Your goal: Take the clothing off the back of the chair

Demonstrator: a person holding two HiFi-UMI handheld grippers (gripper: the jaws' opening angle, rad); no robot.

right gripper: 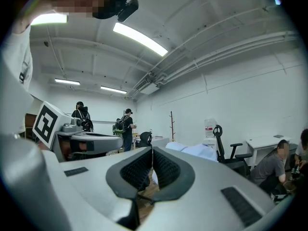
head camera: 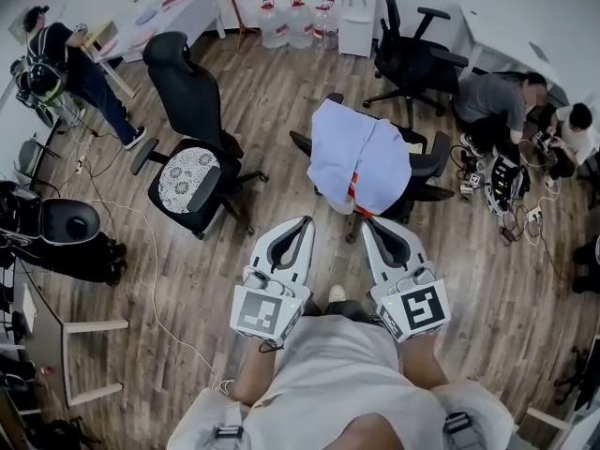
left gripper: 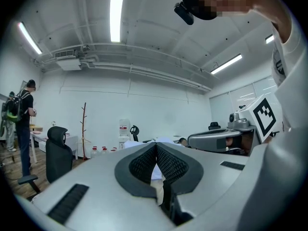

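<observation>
A pale blue garment (head camera: 361,157) hangs over the back of a black office chair (head camera: 427,167) in the middle of the head view. My left gripper (head camera: 305,221) and right gripper (head camera: 367,221) are held side by side just short of the chair, pointing at it. Both are shut with nothing between the pads. In the left gripper view the garment (left gripper: 166,139) shows just over the closed left gripper (left gripper: 156,147). From the right gripper view, the garment (right gripper: 195,151) lies right of the closed right gripper (right gripper: 152,151).
A second black chair with a lace cushion (head camera: 192,172) stands to the left, a third chair (head camera: 408,59) behind. Water bottles (head camera: 298,22) line the far wall. People sit on the floor at right (head camera: 502,101); one stands at far left (head camera: 66,64). A cable (head camera: 150,279) crosses the floor.
</observation>
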